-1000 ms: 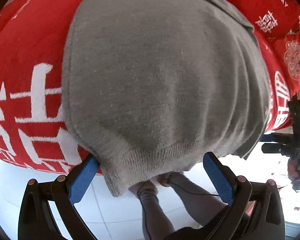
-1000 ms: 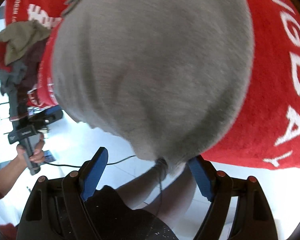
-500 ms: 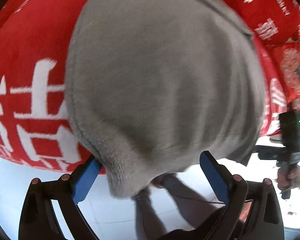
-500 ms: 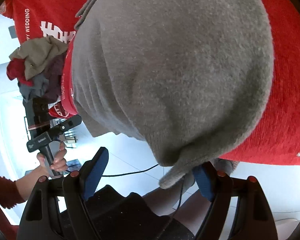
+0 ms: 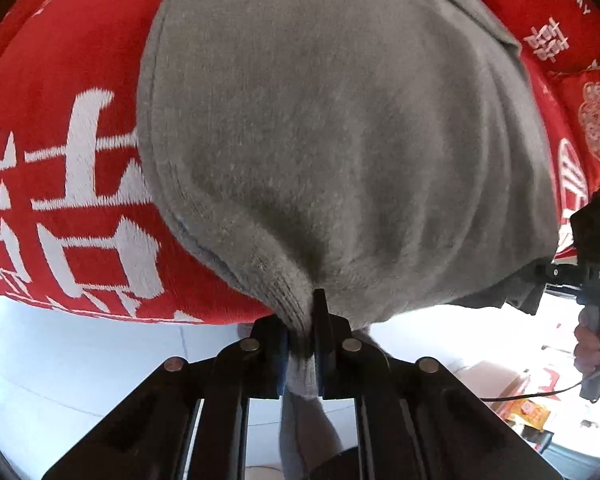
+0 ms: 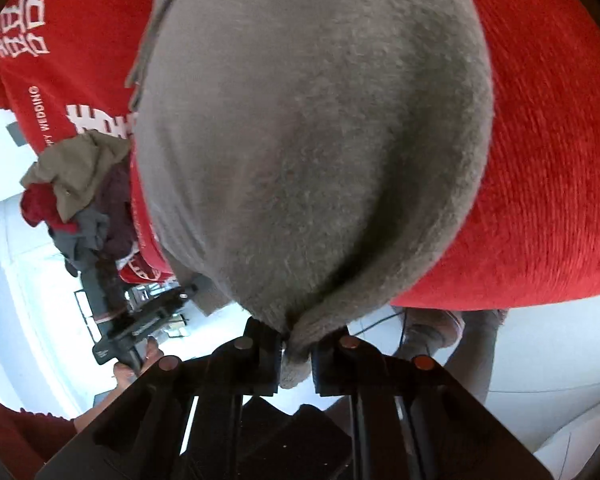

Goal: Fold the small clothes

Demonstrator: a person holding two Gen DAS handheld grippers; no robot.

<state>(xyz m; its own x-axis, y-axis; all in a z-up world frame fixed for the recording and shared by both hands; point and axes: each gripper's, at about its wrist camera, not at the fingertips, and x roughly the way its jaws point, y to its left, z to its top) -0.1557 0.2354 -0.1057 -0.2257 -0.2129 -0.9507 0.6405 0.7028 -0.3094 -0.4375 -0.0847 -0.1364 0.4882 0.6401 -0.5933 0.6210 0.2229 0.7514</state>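
Both jaws have just snapped closed: left hand-held gripper and right hand-held gripper each clamp the grey knit sweater hem, spread over the red lettered blanket; white floor below.

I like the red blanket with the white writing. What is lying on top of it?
A grey sweater covers the middle of the red blanket. Any writing beneath the sweater is hidden.
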